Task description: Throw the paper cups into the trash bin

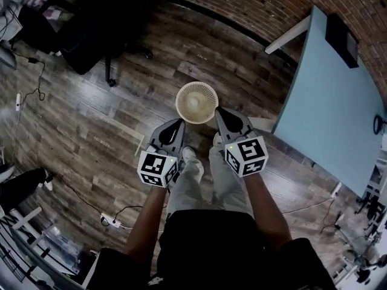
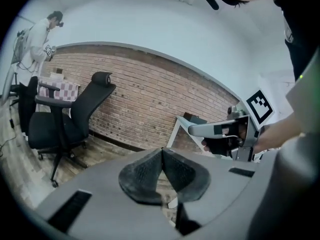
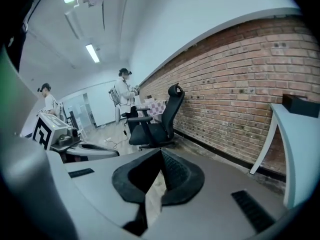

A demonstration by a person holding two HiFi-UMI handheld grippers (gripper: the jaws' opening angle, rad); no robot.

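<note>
A white ribbed trash bin [image 1: 196, 101] stands on the wooden floor just ahead of the person's feet. I see no paper cup in any view. In the head view my left gripper [image 1: 175, 123] hovers at the bin's near left and my right gripper [image 1: 222, 111] at its near right, both pointing forward. The left gripper [image 2: 162, 151] is shut with nothing between its pads. The right gripper [image 3: 161, 153] also has its pads together and empty. Each gripper shows in the other's view: the right gripper [image 2: 192, 129] and the left gripper [image 3: 116, 154].
A pale blue table [image 1: 329, 101] stands at the right against the brick wall [image 1: 260, 5]. A black office chair [image 1: 91, 35] is at the far left. Cables and a power strip [image 1: 112, 221] lie on the floor. Other people [image 3: 124, 91] stand far back.
</note>
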